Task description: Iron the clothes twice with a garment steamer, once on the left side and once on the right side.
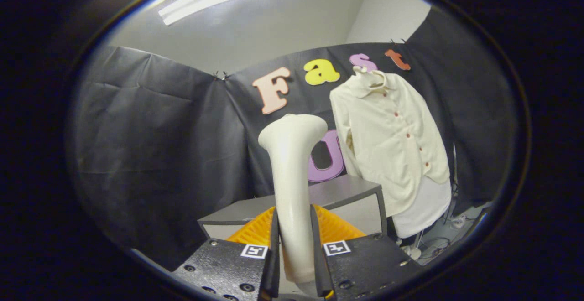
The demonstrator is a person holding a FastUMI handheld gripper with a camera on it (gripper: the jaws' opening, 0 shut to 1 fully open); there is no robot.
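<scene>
- Cream plastic was what we gripped: the garment steamer (292,187) stood upright between the two fingers of our gripper (294,241), and both fingers pressed on its handle from either side.
- The steamer's flared head rose well above the fingers, its wide end at the top and turned slightly toward the shirt side.
- We saw the cream shirt (392,141) hanging on a stand beyond the fingers and off to the right of the steamer, well apart from it. Its collar was at the top and a row of small dark buttons ran down its front; a white skirt-like piece (426,207) hung below its hem.
- An orange ribbed basket (340,228) sat just behind the fingers, on either side of the steamer's handle.
- A grey table (346,191) stood beyond the basket, to the left of the shirt.
- Cables (438,241) lay on the floor under the hanging shirt.
- The steamer's head was not touching the shirt.
</scene>
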